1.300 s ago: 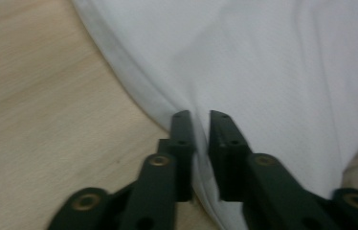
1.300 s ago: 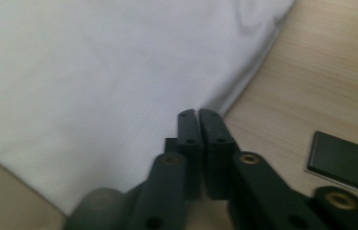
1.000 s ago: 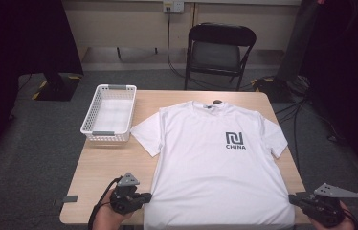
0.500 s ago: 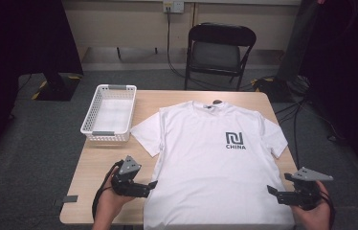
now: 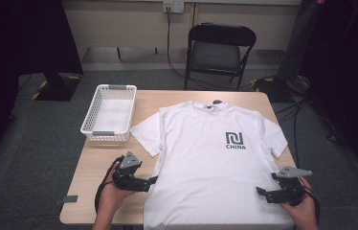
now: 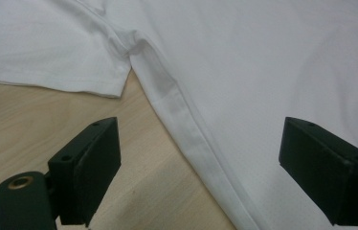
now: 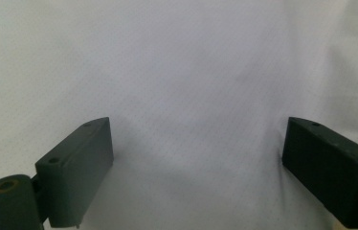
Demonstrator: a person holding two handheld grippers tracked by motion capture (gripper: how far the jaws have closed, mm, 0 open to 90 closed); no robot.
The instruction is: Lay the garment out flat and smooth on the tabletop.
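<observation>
Black folding chair [image 5: 220, 50] behind wooden table [image 5: 91, 182]; grey carpet [image 5: 28, 158]; cream wall [image 5: 119, 19], outlet [image 5: 173, 5].

We see a white T-shirt [image 5: 210, 167] spread flat and face up across the middle and lower right of the high view, collar toward the top of the frame, sleeves out to both sides. A dark logo reading "CHINA" [image 5: 235, 140] sits right of centre.

The lower hem of the white short-sleeved cotton T-shirt [image 5: 210, 163] runs out of the high view at the bottom edge. A small dark object [image 5: 217, 101] just behind the T-shirt's collar is too small to identify. In the left gripper view, the T-shirt's sleeve [image 6: 48, 52] is cut off by the left edge.
</observation>
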